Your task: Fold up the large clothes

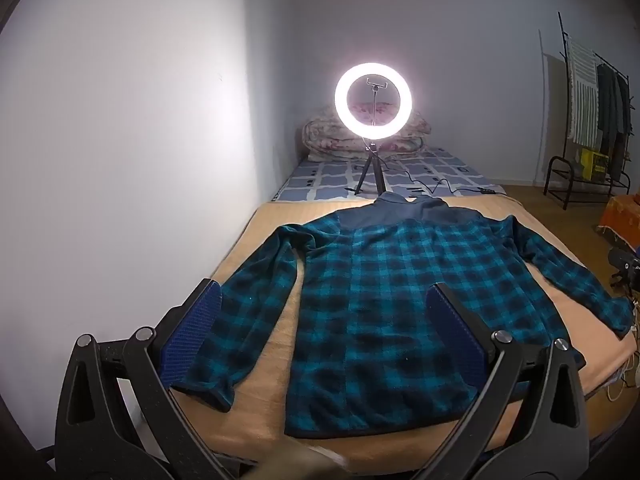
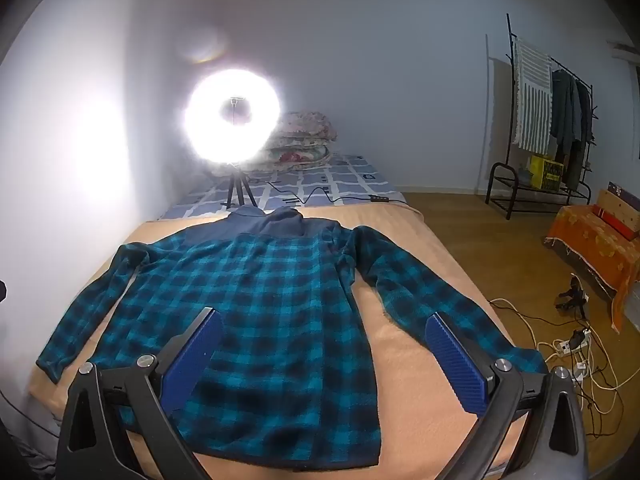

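- Teal-and-black plaid fleece jacket (image 1: 384, 300) is lying flat, back side up, on the tan blanket (image 1: 280, 364) covering the near end of the bed, collar pointing away from me, both sleeves spread out to the sides.
- From my left wrist cam, the left gripper (image 1: 324, 320) hangs over the left sleeve and left half of the body, jaws spread all the way, nothing between the blue pads, not touching the cloth as far as I can tell.
- My right wrist cam has the right gripper (image 2: 324, 344) over the right half of the body and the right sleeve, also released wide and holding nothing.
- Only the right view gives me the floor: a tangle of cables and a power strip (image 2: 568, 346) beside the bed, plus an orange-covered bench (image 2: 596, 248). Left view barely catches that corner.
- Ring light (image 1: 376, 98) on a small tripod stands on the bed just beyond the collar. It's a clean ring in the left view, a blown-out blob in the right. Its cable runs across the blue patterned sheet (image 1: 432, 168).
- Folded floral quilt (image 1: 328, 136) sits behind the light against the wall.
- Clothes rack (image 2: 548, 120) with hanging garments and a yellow box stands by the far wall, wood floor, plain pale walls.
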Motion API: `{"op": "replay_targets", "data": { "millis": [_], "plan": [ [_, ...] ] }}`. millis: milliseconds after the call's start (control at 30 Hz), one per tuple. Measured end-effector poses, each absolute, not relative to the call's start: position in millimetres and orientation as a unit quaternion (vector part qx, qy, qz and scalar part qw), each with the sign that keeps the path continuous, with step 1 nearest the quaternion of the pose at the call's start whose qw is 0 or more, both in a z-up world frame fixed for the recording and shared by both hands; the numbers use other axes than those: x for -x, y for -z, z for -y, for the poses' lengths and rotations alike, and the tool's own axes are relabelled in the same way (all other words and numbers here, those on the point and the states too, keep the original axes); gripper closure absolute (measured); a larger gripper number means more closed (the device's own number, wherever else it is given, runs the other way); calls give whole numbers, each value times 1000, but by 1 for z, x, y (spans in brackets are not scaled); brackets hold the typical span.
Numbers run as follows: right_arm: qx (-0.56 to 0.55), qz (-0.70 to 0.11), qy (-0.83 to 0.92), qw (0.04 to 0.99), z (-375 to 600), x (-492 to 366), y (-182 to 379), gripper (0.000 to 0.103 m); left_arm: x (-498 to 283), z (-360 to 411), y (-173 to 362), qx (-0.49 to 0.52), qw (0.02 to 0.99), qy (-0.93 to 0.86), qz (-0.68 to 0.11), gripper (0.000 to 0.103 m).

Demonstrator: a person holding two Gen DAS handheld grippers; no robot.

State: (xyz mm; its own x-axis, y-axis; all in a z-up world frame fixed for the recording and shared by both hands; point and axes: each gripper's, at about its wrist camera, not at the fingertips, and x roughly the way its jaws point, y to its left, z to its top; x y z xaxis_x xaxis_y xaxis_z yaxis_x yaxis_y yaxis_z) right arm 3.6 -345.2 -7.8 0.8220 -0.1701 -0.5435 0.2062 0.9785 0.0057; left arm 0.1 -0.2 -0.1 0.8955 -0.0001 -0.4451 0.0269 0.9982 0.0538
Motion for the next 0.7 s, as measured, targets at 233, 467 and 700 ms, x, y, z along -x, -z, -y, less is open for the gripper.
{"op": "replay_targets", "data": {
  "millis": [233, 467, 700],
  "plan": [
    [-27, -287, 99, 952, 346, -3, 8, 0, -2, 1, 2, -31, 974, 5, -226, 0],
    [-27, -284, 101, 953, 343, -5, 6, 0, 1, 3, -4, -31, 975, 4, -220, 0],
    [-31, -281, 103, 954, 345, -4, 5, 0, -1, 0, -15, -26, 976, 2, -214, 0]
  ]
}}
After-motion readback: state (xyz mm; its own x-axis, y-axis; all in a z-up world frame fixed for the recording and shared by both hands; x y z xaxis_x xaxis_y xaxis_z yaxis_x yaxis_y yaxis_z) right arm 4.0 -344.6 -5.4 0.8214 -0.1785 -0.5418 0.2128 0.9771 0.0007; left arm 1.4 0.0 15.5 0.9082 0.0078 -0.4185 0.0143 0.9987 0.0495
